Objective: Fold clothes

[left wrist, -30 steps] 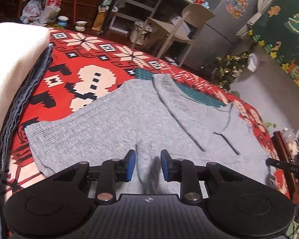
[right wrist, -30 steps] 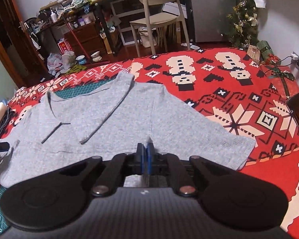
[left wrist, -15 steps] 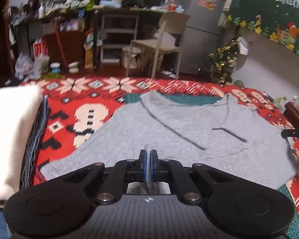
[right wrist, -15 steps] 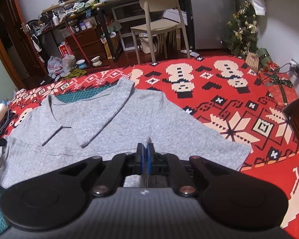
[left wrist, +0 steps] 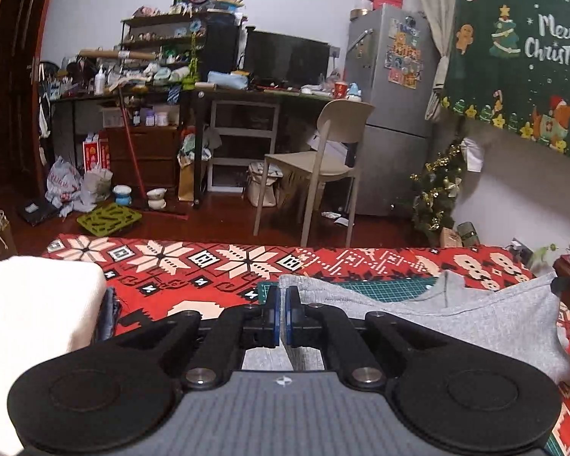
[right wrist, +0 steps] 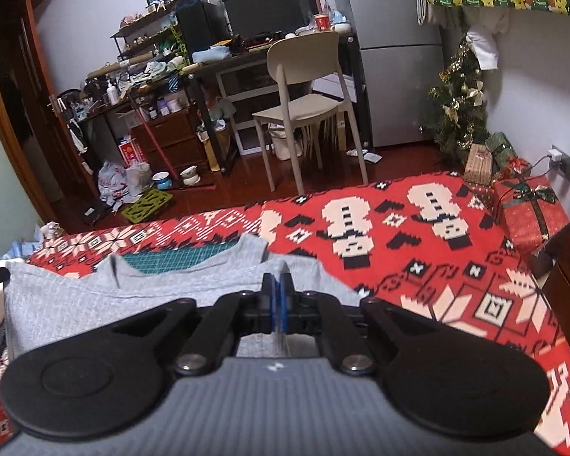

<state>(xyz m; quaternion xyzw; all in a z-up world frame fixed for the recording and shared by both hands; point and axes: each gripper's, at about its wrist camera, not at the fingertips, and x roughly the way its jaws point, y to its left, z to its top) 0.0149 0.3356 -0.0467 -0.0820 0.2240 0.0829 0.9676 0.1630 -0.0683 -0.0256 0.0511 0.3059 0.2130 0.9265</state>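
Both handheld grippers point toward twelve o'clock, level and side by side. The left gripper (left wrist: 282, 313) has its blue-padded fingers (left wrist: 273, 313) pressed together on grey fabric, while the right gripper (right wrist: 276, 306) is likewise clamped on a fold of it.

The only words that can be read are "Merry Christmas", in pale script on the green Christmas banner (left wrist: 520, 57) hanging on the wall to the right of the fridge (left wrist: 391, 114); the banner's right end is cut off by the frame. The stickers on the fridge door are too small to read.
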